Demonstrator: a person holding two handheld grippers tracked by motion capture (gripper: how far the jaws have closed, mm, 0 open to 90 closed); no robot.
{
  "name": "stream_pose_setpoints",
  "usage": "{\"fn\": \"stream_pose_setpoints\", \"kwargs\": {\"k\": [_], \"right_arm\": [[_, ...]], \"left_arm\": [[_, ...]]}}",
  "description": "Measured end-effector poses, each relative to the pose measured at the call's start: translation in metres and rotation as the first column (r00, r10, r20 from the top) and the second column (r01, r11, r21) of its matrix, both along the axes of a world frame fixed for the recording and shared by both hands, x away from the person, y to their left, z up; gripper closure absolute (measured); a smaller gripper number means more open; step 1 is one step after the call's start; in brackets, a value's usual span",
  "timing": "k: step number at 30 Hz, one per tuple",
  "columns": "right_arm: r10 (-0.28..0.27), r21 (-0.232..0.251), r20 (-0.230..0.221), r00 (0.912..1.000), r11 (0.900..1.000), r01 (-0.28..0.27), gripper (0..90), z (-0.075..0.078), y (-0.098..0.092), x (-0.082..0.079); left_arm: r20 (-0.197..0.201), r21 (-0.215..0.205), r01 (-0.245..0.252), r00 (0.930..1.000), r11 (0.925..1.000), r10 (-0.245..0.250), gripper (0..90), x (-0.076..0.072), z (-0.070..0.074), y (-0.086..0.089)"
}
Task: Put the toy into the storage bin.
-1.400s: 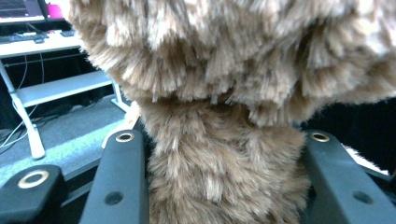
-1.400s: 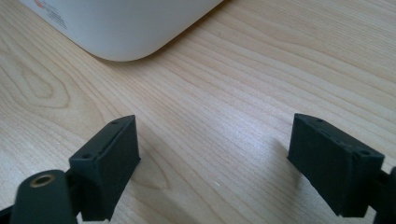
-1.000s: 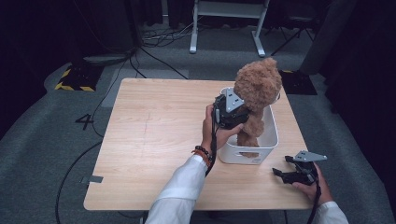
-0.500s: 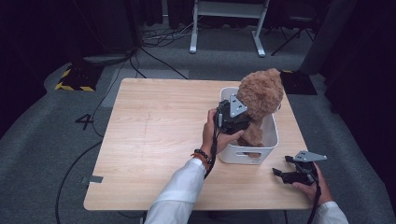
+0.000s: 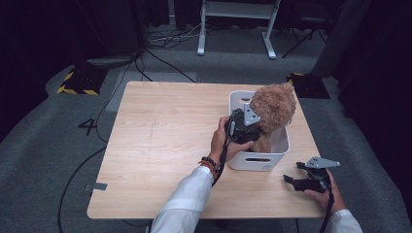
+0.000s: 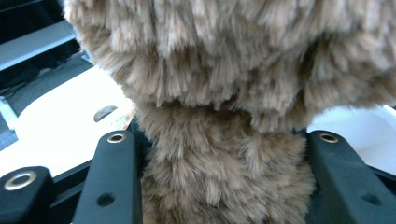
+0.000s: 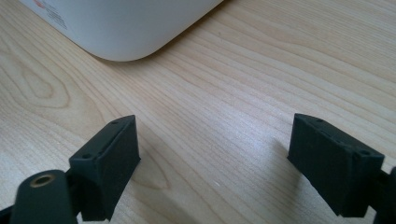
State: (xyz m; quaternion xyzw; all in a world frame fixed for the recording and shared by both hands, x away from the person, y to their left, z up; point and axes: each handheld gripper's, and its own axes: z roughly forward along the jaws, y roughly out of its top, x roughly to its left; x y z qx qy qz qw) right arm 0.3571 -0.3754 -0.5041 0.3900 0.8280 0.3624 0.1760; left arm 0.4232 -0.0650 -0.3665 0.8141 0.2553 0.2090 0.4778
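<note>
Lit brightly from overhead on wooden table (image 5: 160,145); dark all around table. Soft shadows beneath white bin (image 5: 262,158). Blurred close fur of teddy bear (image 6: 224,93). Slightly grainy overall.

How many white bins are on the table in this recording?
1. The white bin sits near the table's right edge, with the brown teddy bear lowered into it. Its rounded corner also shows in the right gripper view. Nothing suggests a second one is hidden.
</note>
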Motion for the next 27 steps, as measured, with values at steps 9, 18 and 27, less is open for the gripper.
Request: {"fn": "stream_pose_setpoints", "kwargs": {"k": [9,18,27], "right_arm": [[0.001,0.0,0.0,1.0,1.0,-0.001,16.3,0.0,-0.0001,0.0],[0.001,0.0,0.0,1.0,1.0,-0.001,16.3,0.0,-0.0001,0.0],[0.0,0.0,0.0,1.0,1.0,0.0,16.3,0.0,0.0,0.0]], "left_arm": [[-0.031,0.07,0.039,0.9988,0.9968,-0.036,47.6,0.0016,0.002,0.0013],[-0.074,0.129,0.053,0.9963,0.9903,-0.043,47.5,0.0055,-0.0006,0.0031],[-0.103,0.184,0.077,0.9929,0.9799,-0.059,46.9,0.0083,-0.0045,0.0032]]}}
